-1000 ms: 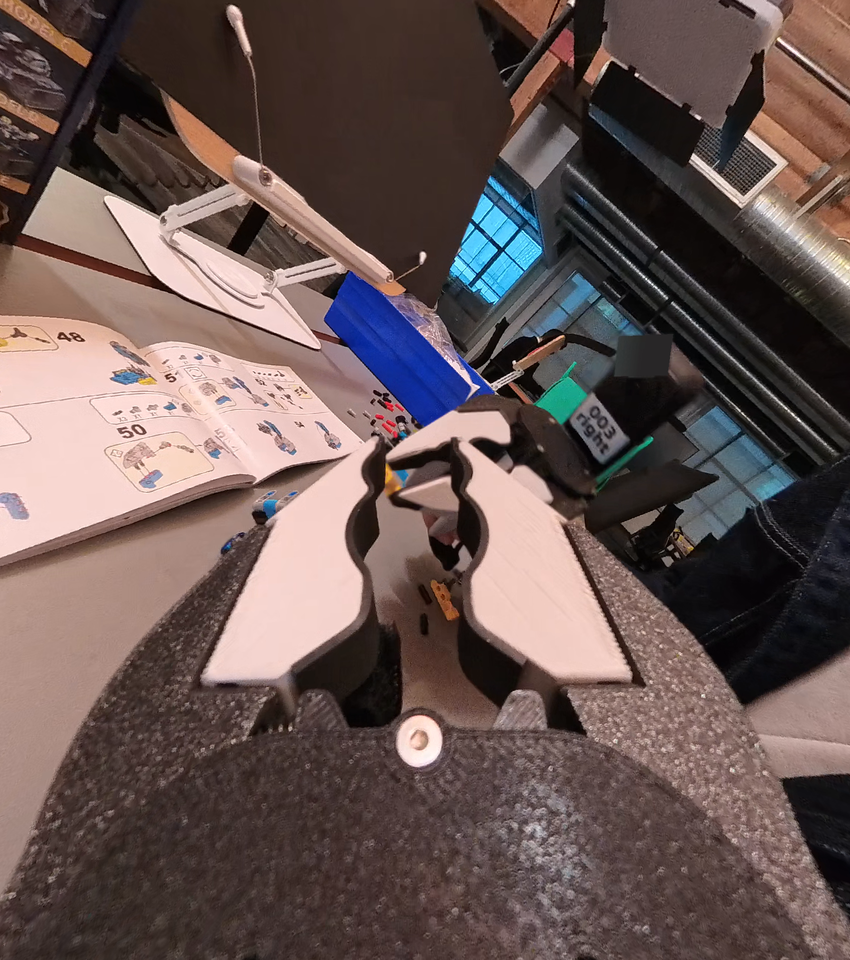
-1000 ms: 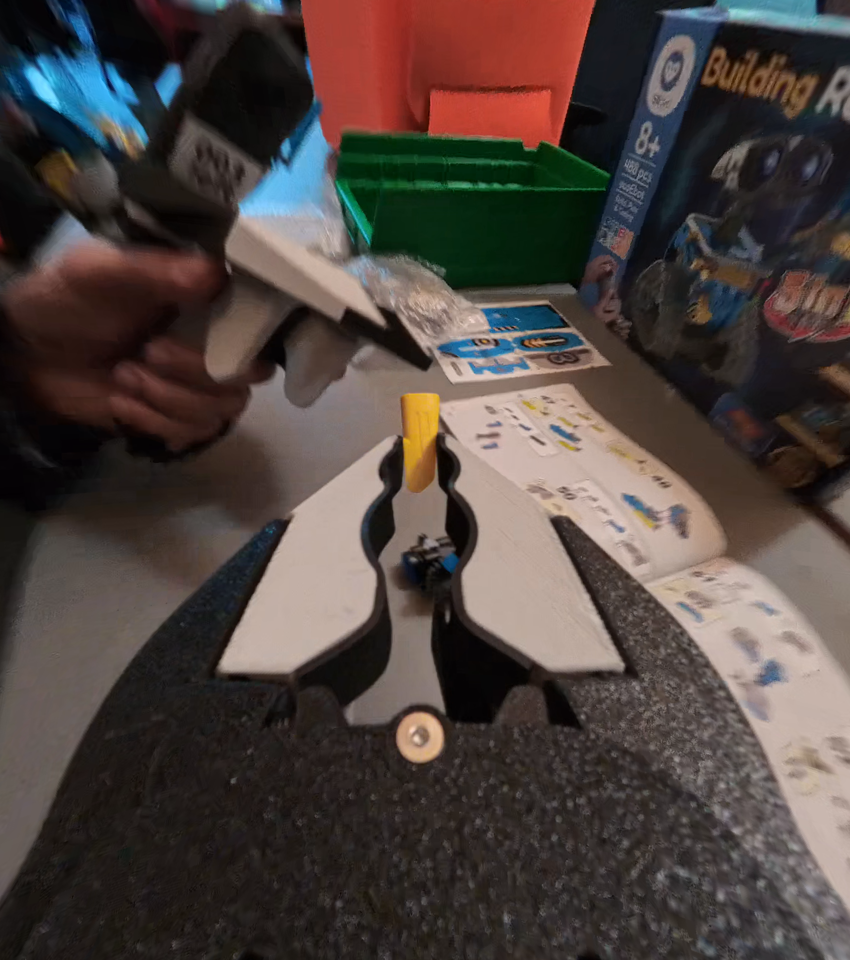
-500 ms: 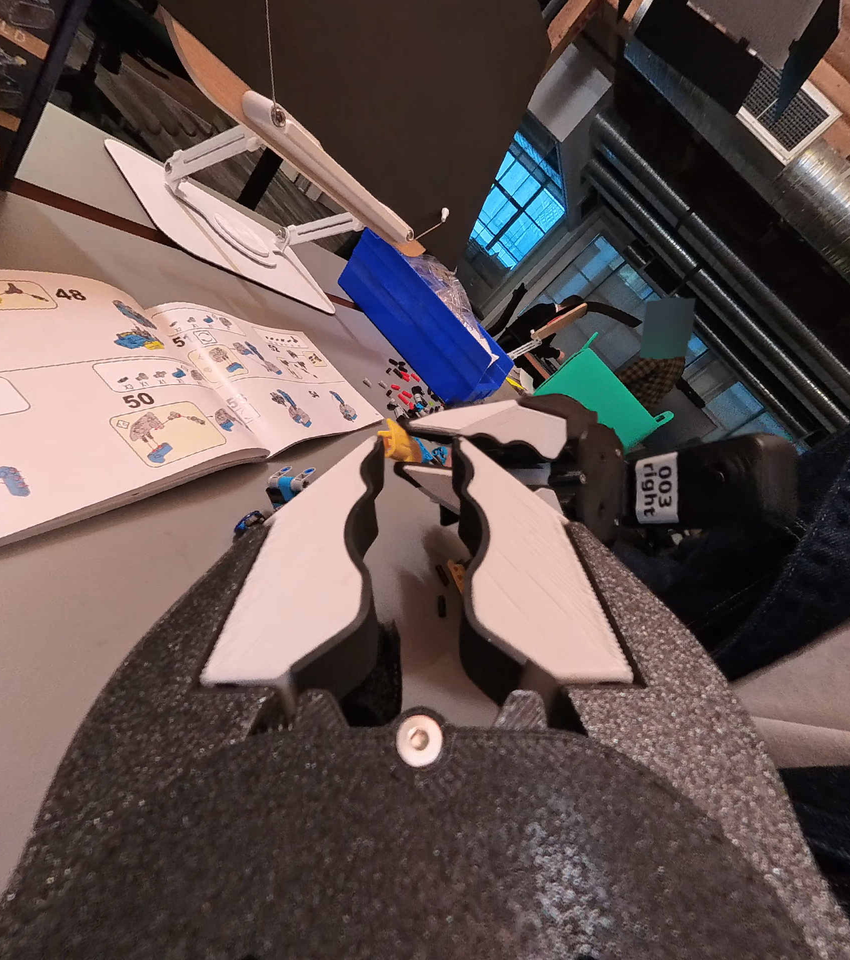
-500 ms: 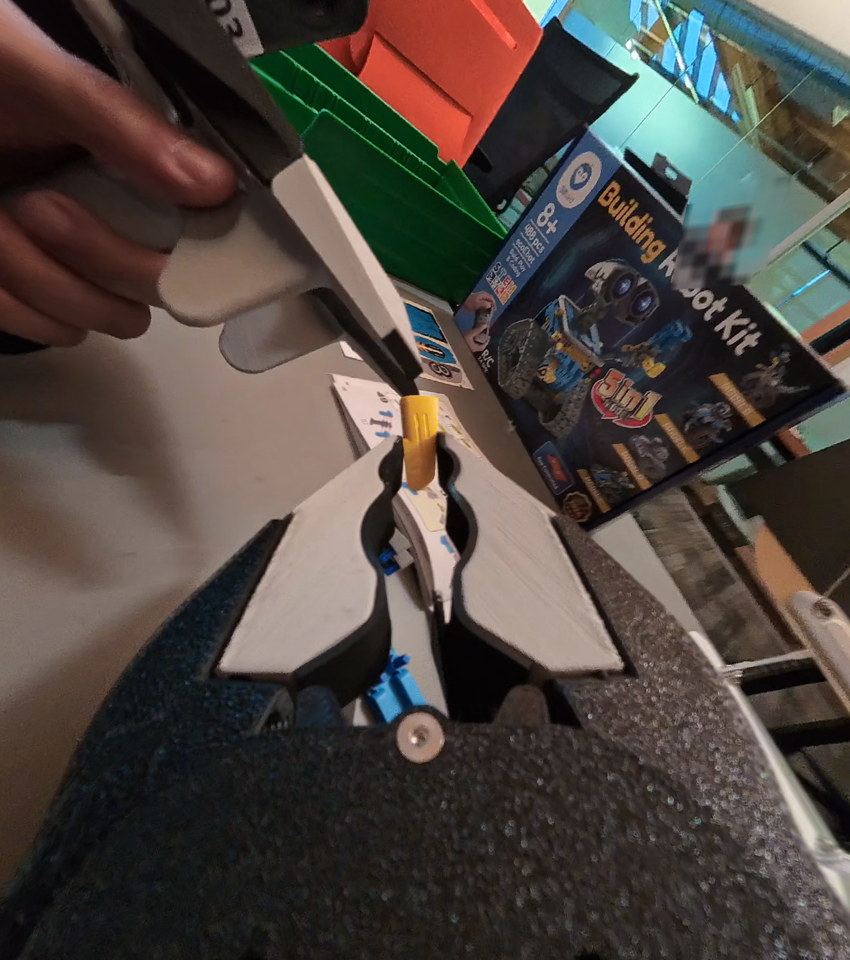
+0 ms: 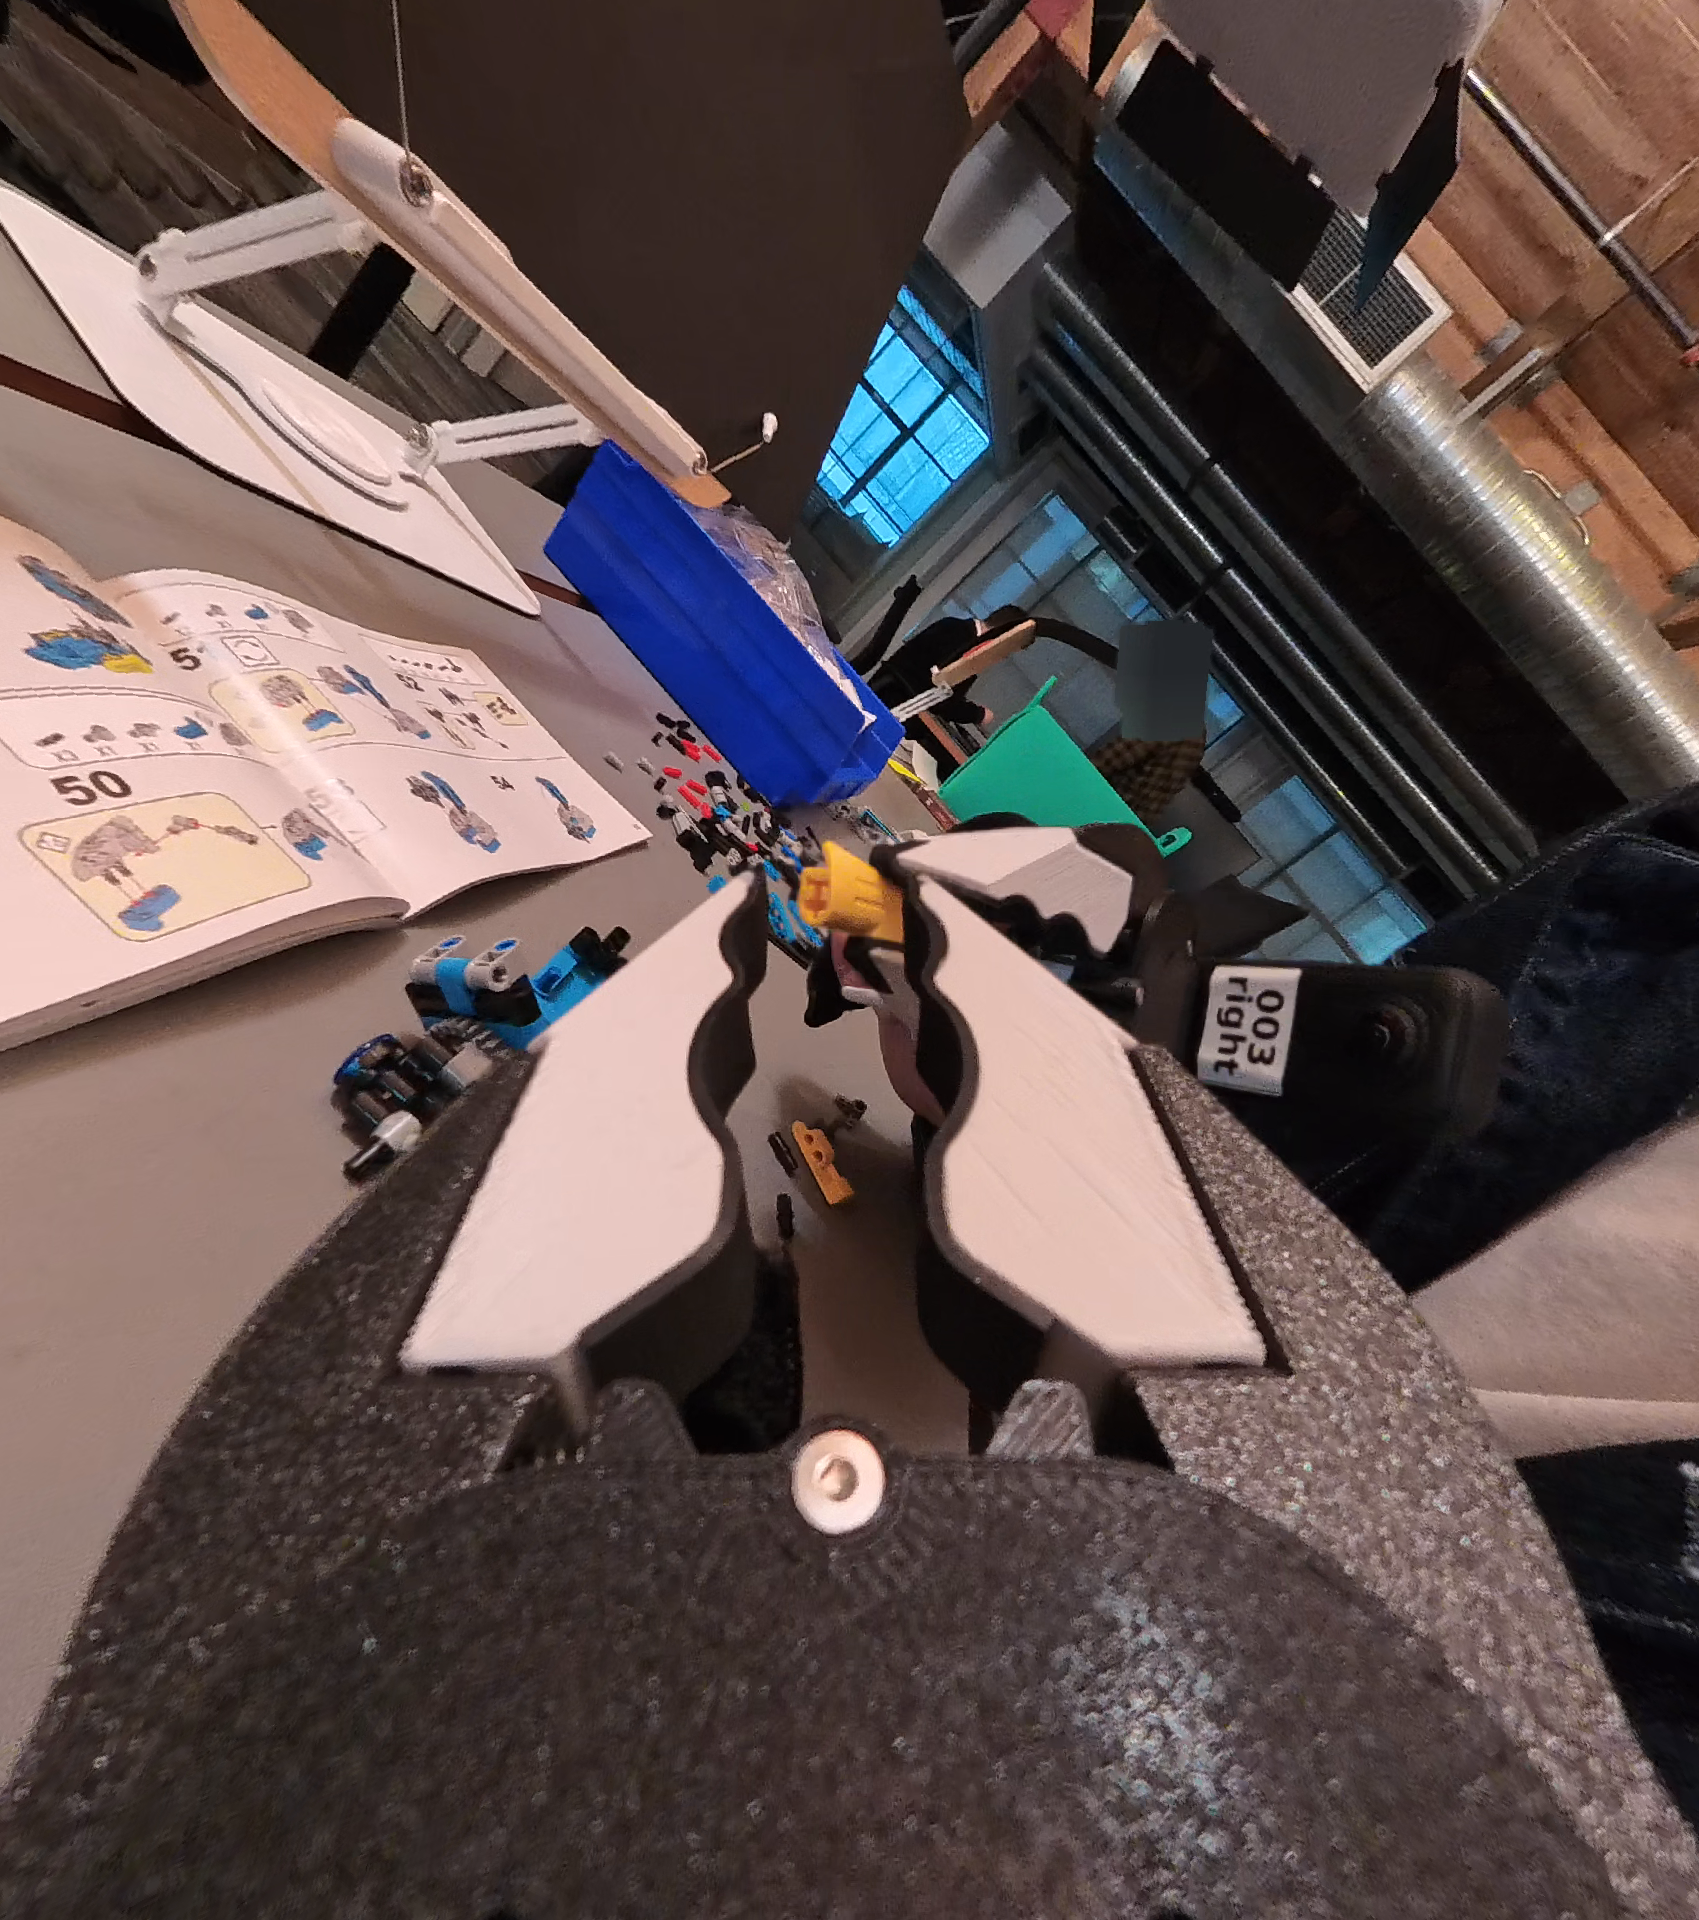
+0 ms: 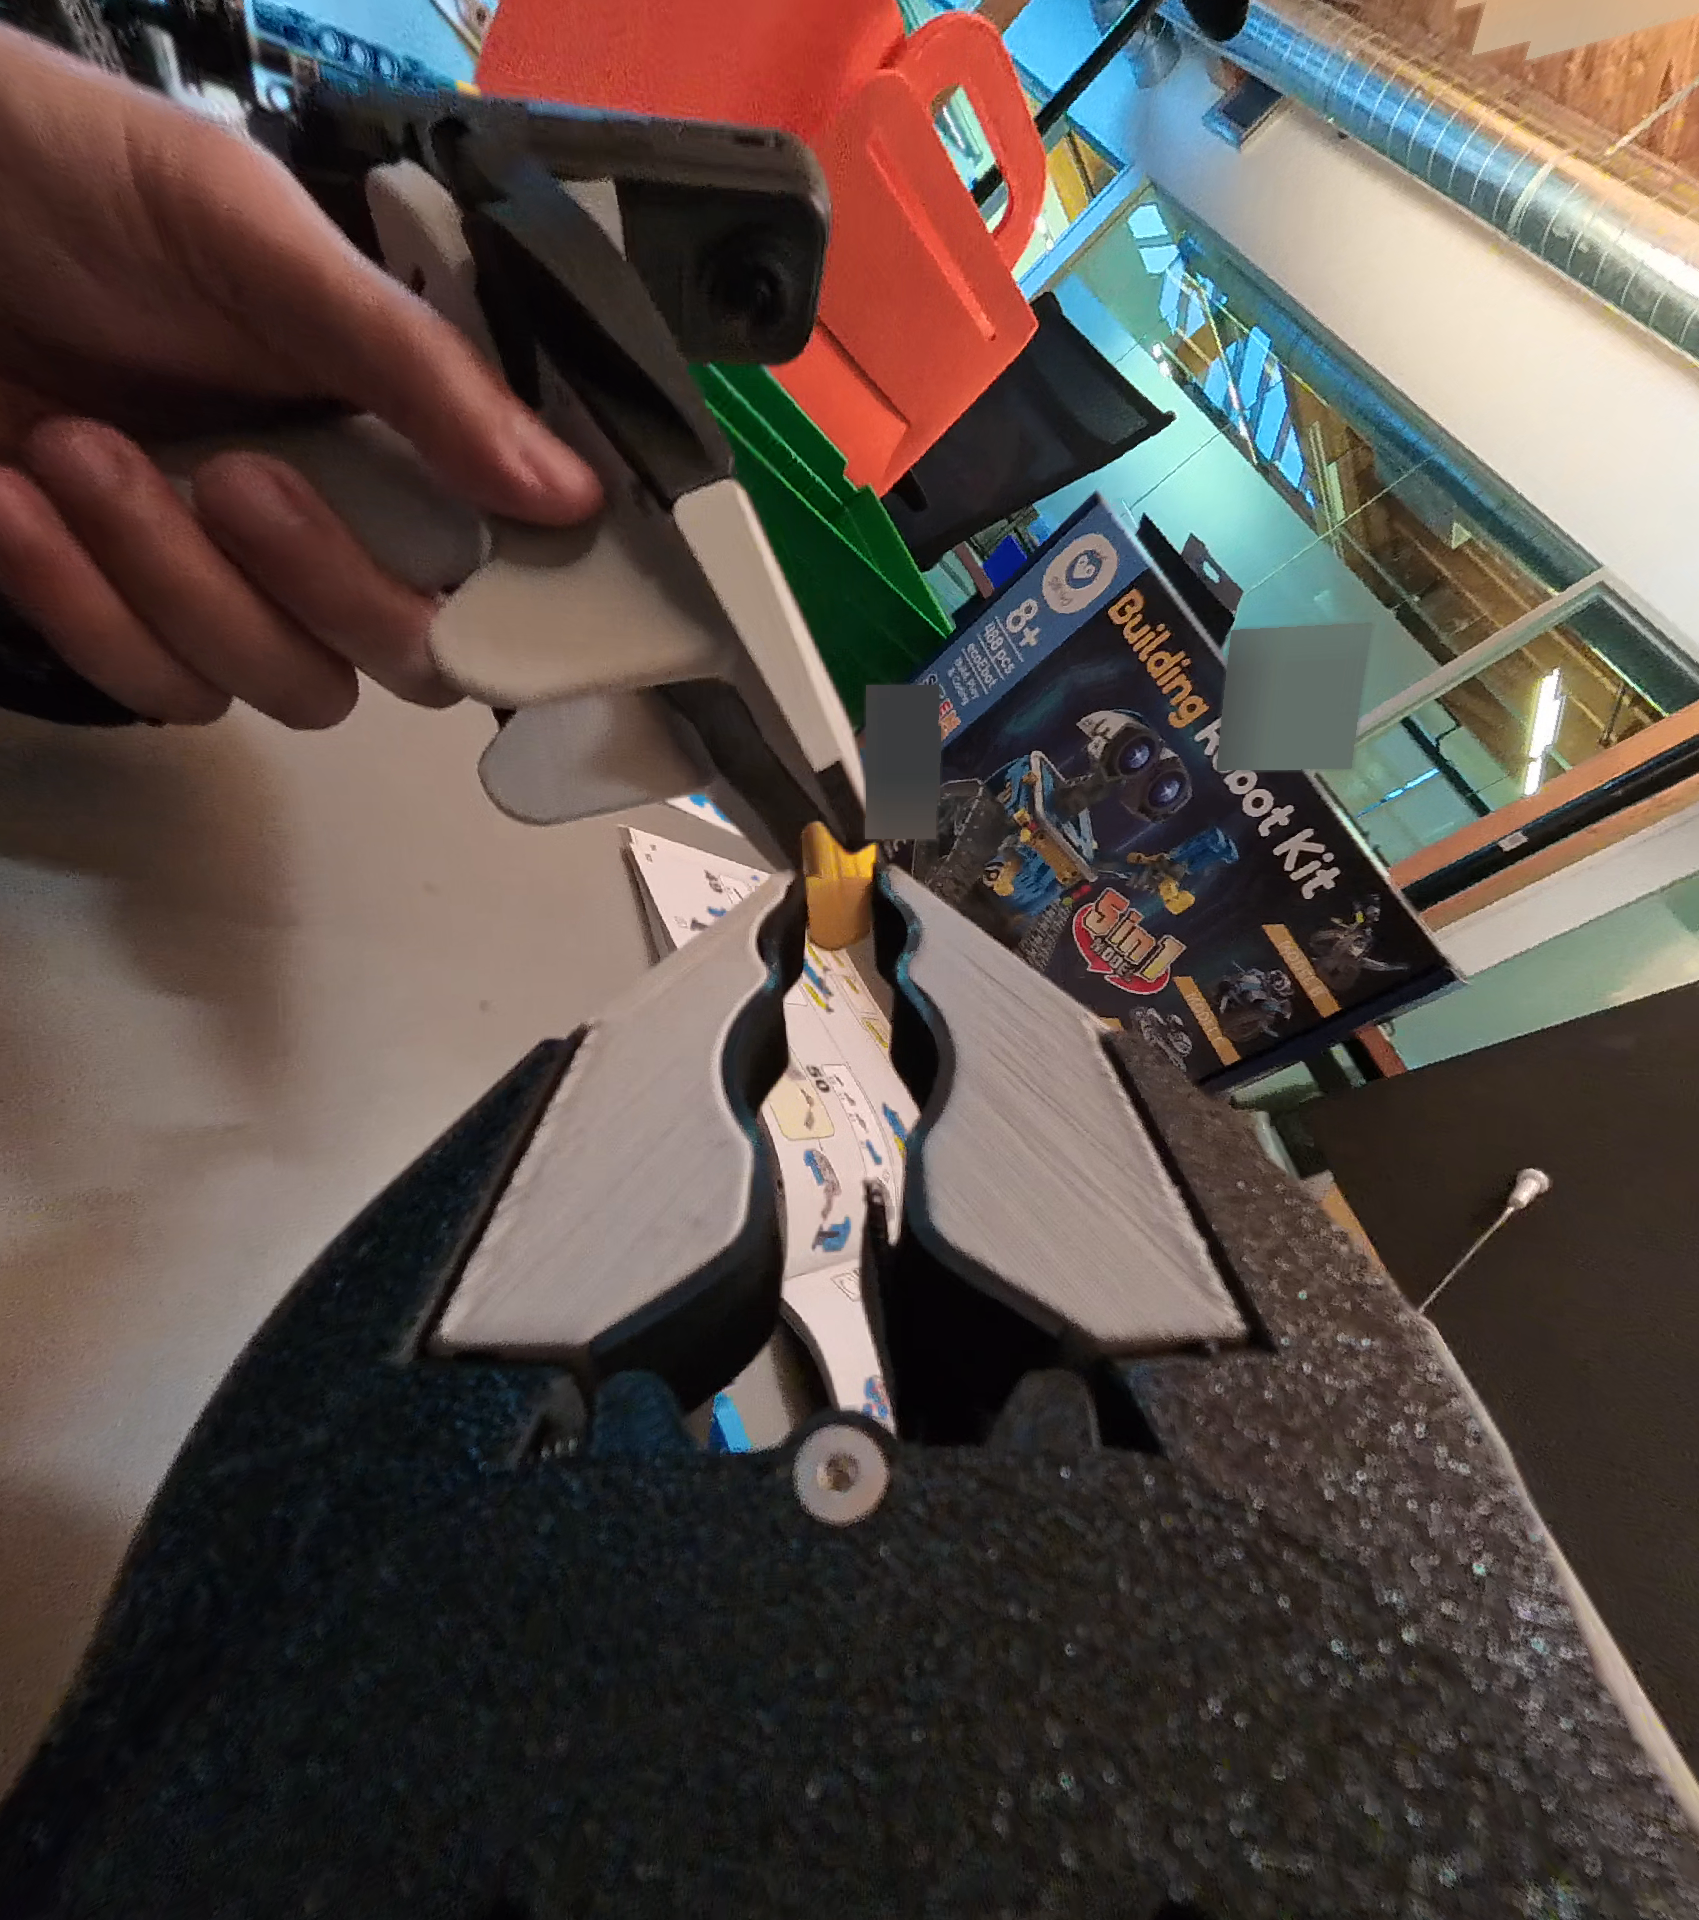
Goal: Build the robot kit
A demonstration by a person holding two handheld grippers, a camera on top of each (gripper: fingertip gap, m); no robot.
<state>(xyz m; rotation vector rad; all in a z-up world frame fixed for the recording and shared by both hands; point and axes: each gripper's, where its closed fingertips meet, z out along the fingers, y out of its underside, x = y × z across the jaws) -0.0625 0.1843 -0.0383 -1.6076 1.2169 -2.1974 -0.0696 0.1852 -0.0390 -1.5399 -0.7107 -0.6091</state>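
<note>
Firstly, in the left wrist view my left gripper (image 5: 829, 914) is spread, nothing between its fingers; a yellow connector piece (image 5: 847, 902) sits in the gap at the tips, pinched by my right gripper (image 5: 902, 894), which reaches in from the right. Below lie a small yellow part (image 5: 817, 1158) and a blue sub-assembly (image 5: 502, 982) on the grey table (image 5: 97, 1247), near the open instruction booklet (image 5: 201, 769); scattered small pieces (image 5: 720, 810) lie just beside the blue bin (image 5: 720, 644). Next, in the right wrist view my right gripper (image 6: 840, 896) is pressed onto the yellow connector piece (image 6: 832, 894), which stands upright between the tips. My left gripper (image 6: 819, 810) meets the piece's top from above, held by my left hand (image 6: 201, 436). Behind stand the kit box (image 6: 1167, 862), a green bin (image 6: 824, 561) and an orange bin (image 6: 876, 208)
</note>
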